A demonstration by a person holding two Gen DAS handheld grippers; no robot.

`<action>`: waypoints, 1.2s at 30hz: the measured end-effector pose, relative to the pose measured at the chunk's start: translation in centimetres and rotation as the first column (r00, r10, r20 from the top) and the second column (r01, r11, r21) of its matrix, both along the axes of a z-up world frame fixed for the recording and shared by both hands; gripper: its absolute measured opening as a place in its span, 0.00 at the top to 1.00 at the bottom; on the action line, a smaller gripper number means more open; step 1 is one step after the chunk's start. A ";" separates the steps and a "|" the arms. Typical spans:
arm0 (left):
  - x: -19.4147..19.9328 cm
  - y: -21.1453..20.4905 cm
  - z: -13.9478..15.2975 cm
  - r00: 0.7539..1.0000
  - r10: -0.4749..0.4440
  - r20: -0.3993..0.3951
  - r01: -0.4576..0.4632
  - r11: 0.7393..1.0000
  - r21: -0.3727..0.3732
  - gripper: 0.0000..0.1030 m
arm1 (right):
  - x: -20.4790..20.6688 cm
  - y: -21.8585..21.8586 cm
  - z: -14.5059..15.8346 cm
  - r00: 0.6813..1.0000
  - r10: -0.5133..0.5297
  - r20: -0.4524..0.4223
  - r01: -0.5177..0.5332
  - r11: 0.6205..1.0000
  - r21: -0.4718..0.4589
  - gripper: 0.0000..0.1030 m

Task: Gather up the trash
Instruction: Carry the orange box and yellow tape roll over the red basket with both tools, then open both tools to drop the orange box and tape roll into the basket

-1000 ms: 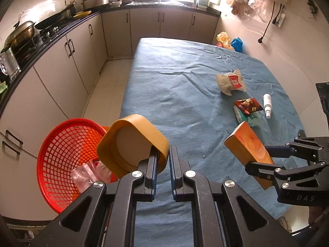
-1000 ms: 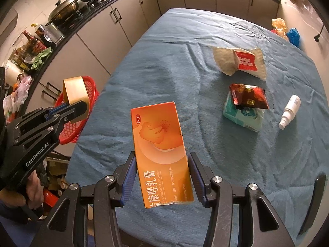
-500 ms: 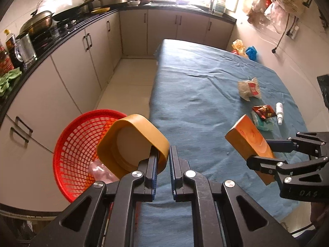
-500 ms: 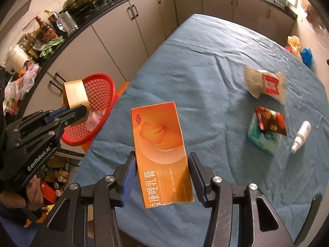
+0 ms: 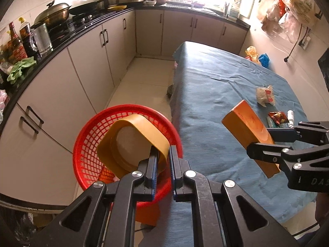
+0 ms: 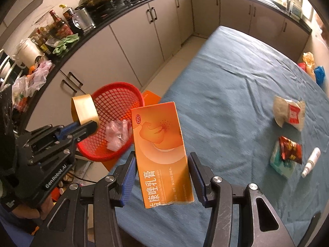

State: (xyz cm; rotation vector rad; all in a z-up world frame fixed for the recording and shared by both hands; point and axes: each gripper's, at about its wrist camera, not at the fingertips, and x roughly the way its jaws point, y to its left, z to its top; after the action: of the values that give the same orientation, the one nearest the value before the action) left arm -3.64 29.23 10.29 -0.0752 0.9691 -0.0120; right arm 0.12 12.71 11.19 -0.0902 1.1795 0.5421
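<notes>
Two grippers loaded: left gripper (image 5: pixel 163 160) clamped on tan tape roll (image 5: pixel 131 142), which hides much of red basket (image 5: pixel 88 144) directly under it; right gripper (image 6: pixel 162 177) gripping orange box (image 6: pixel 162 154). A second ago the roll hung at the basket's edge by blue table (image 6: pixel 236 94). Box reads "OTC", Chinese text partly cut off; left gripper says "GenRobot.AI". Crumpled plastic (image 6: pixel 118 132) lies in basket.

The left wrist camera looks steeply down along its gripper, close above the round red plastic mesh basket (image 5: pixel 90 144) on the floor left of the blue-clothed table (image 5: pixel 216 86). The right wrist camera sits further right, over the table's near edge, facing down. Both views share basket, table and the far grey kitchen cabinets (image 6: pixel 131 47).
</notes>
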 end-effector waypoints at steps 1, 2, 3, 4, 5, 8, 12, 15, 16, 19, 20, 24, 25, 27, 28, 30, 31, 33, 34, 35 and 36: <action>0.0 0.2 0.0 1.000 0.003 -0.001 -0.003 1.000 0.000 0.90 | 0.0 0.4 0.1 1.000 0.006 0.002 -0.006 1.000 0.002 0.48; -0.1 0.5 -0.1 1.000 0.008 -0.002 -0.008 1.000 0.001 0.90 | 0.1 0.8 0.1 1.000 0.011 0.003 -0.011 1.000 0.003 0.48; -0.1 0.7 -0.1 1.000 0.012 -0.002 -0.012 1.000 0.000 0.90 | 0.1 1.2 0.2 1.000 0.017 0.003 -0.017 1.000 0.005 0.48; -0.1 1.0 -0.2 1.000 0.018 -0.004 -0.018 1.000 -0.001 0.90 | 0.2 1.6 0.2 1.000 0.022 0.002 -0.022 1.000 0.007 0.48; -0.1 1.1 -0.2 1.000 0.021 -0.005 -0.021 1.000 -0.002 0.90 | 0.2 2.0 0.2 1.000 0.026 0.002 -0.026 1.000 0.008 0.48; -0.2 1.8 -0.4 0.999 0.034 -0.007 -0.035 0.999 -0.003 0.90 | 0.3 2.8 0.3 0.999 0.039 0.002 -0.039 0.999 0.010 0.48; -0.1 2.6 -0.5 0.999 0.052 -0.009 -0.053 0.999 -0.010 0.90 | 0.6 3.9 0.2 0.999 0.054 -0.011 -0.053 0.998 0.017 0.48; 0.0 3.0 -0.7 0.998 0.064 -0.011 -0.064 0.998 -0.011 0.90 | 0.8 4.7 0.1 0.998 0.064 -0.018 -0.064 0.998 0.022 0.48; 0.0 3.2 -0.8 0.998 0.067 -0.012 -0.067 0.998 -0.012 0.90 | 0.9 5.0 0.0 0.998 0.066 -0.019 -0.066 0.998 0.021 0.48; 0.2 3.5 -1.0 0.997 0.073 -0.015 -0.074 0.997 -0.011 0.90 | 1.3 5.5 -0.2 0.997 0.073 -0.028 -0.072 0.997 0.023 0.48; 0.2 3.5 -1.1 0.997 0.074 -0.017 -0.075 0.997 -0.011 0.90 | 1.4 5.7 -0.2 0.997 0.074 -0.032 -0.073 0.997 0.022 0.48; 0.4 3.8 -1.4 0.996 0.081 -0.025 -0.081 0.997 -0.013 0.90 | 2.0 6.6 -0.5 0.996 0.082 -0.046 -0.081 0.996 0.023 0.48; 0.5 3.9 -1.5 0.996 0.083 -0.027 -0.083 0.996 -0.014 0.90 | 2.1 6.7 -0.6 0.995 0.083 -0.048 -0.082 0.996 0.023 0.48; 0.6 4.2 -1.7 0.995 0.090 -0.031 -0.090 0.996 -0.014 0.90 | 2.4 7.1 -0.8 0.995 0.082 -0.054 -0.081 0.996 0.023 0.48; 0.7 4.4 -1.8 0.995 0.093 -0.035 -0.094 0.995 -0.016 0.90 | 2.6 7.2 -0.8 0.995 0.081 -0.059 -0.080 0.996 0.025 0.48; 0.8 4.8 -2.0 0.994 0.102 -0.040 -0.103 0.995 -0.017 0.90 | 3.0 7.6 -0.9 0.995 0.081 -0.066 -0.079 0.996 0.027 0.48; 0.8 5.0 -2.1 0.993 0.106 -0.042 -0.107 0.994 -0.020 0.90 | 3.2 7.8 -1.0 0.994 0.081 -0.068 -0.079 0.996 0.028 0.48; 1.0 5.4 -2.4 0.992 0.113 -0.049 -0.114 0.993 -0.024 0.90 | 3.5 8.2 -1.1 0.994 0.081 -0.072 -0.079 0.996 0.029 0.48; 1.1 5.5 -2.5 0.992 0.115 -0.052 -0.117 0.993 -0.027 0.90 | 3.7 8.4 -1.1 0.994 0.082 -0.077 -0.080 0.996 0.031 0.48; 1.1 5.6 -2.6 0.992 0.116 -0.054 -0.118 0.993 -0.030 0.90 | 3.9 8.7 -1.3 0.993 0.080 -0.083 -0.078 0.996 0.033 0.48; 1.2 5.7 -2.7 0.991 0.117 -0.057 -0.119 0.992 -0.032 0.90 | 4.1 8.9 -1.4 0.993 0.080 -0.087 -0.078 0.996 0.036 0.48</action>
State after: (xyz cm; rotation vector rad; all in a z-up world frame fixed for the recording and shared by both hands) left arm -2.43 34.90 7.61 -0.1663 1.0185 0.0827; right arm 4.22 21.59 9.82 -0.0864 1.2570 0.6400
